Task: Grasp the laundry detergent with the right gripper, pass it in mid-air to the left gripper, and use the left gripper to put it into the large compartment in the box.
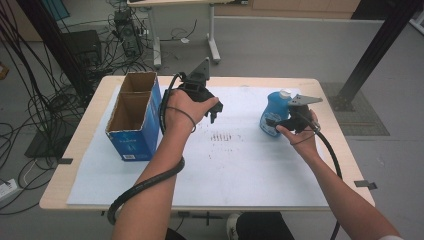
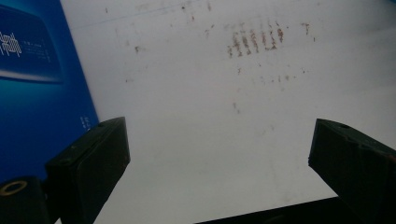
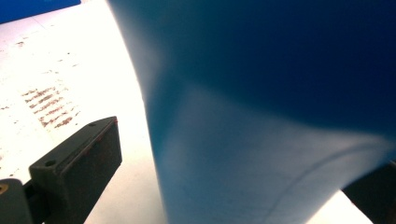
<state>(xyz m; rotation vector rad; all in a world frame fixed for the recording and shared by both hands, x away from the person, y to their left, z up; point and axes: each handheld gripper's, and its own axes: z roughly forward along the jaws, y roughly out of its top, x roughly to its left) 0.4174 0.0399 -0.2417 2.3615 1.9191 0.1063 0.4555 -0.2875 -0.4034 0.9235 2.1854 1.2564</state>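
A blue bottle (image 1: 276,106) with a white cap stands upright on the white sheet (image 1: 240,170) at the right. My right gripper (image 1: 273,121) is level with its lower body, jaws on either side. In the right gripper view the bottle (image 3: 261,93) sits between the open jaws of the gripper (image 3: 243,168); a strip of sheet shows between the left finger (image 3: 88,158) and the bottle. My left gripper (image 1: 214,109) hovers over the sheet just right of an open blue cardboard box (image 1: 131,125). Its jaws (image 2: 219,135) stand wide apart with nothing between them.
Brown smudge marks (image 1: 223,136) dot the sheet's middle, also seen as smudges (image 2: 254,41) below the left gripper. The box's blue wall (image 2: 37,84) is close on that gripper's left. Black cables (image 1: 150,182) trail from both grippers. Behind the table are a cable tangle and desk legs.
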